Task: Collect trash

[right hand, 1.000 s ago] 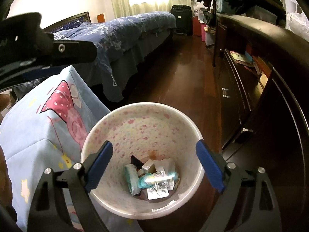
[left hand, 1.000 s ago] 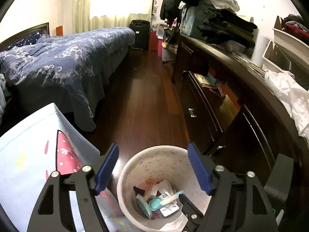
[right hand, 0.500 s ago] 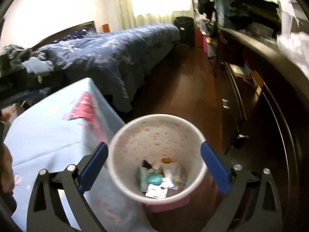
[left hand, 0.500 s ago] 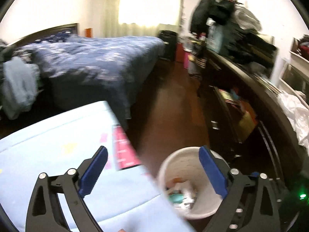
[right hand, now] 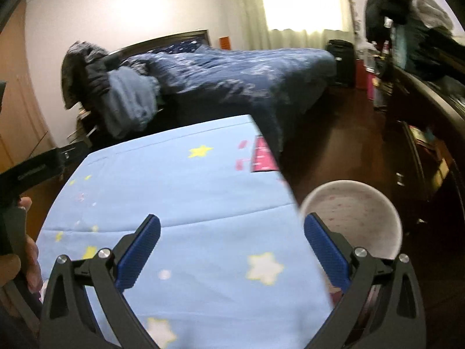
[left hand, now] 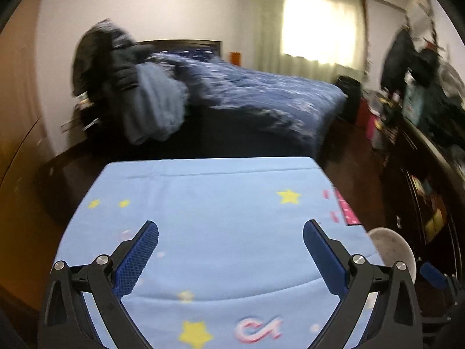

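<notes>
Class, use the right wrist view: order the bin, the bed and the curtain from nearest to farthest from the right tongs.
1. Bin: just right of the right tongs, beside the right finger, on the floor.
2. Bed: mid-room, ahead and beyond the blue star cloth.
3. Curtain: far wall, behind the bed, at the bright window.

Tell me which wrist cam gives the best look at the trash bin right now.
Right wrist. The trash bin shows nearly its whole rim and speckled inner wall, beside the blue star-print cloth, with the right gripper open above the cloth. The left wrist view catches only a sliver of the bin's rim at the cloth's right edge, behind the left gripper.
</notes>
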The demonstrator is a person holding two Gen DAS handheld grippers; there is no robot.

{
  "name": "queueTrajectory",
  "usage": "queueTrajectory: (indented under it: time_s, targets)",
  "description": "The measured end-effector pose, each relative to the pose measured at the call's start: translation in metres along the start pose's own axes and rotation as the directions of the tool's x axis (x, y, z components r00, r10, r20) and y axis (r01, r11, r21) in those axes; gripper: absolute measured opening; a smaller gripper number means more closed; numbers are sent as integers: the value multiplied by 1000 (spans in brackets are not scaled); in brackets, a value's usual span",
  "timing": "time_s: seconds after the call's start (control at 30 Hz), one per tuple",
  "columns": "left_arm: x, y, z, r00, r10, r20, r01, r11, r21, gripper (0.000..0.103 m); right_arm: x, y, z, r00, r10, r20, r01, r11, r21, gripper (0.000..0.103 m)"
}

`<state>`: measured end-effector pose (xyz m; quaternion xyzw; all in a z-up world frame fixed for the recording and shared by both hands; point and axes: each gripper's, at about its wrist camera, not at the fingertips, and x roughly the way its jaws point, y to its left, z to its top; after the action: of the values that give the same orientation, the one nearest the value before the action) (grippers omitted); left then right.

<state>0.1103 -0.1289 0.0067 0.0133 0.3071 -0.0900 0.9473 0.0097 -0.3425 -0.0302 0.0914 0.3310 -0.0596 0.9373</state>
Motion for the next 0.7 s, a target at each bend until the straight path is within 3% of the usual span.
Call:
queueTrajectory:
  time_s: [0.3,0.7]
  targets:
    - [-8,66,-16,996,82,-34,-85,993,-82,99,6,57,-1,999,41,-26,-43,997,-70,99]
    - [-20,94,-34,992,123,-25,-125,983,-134,99,11,95,-5,997,71,-25,-74,987,-142,99]
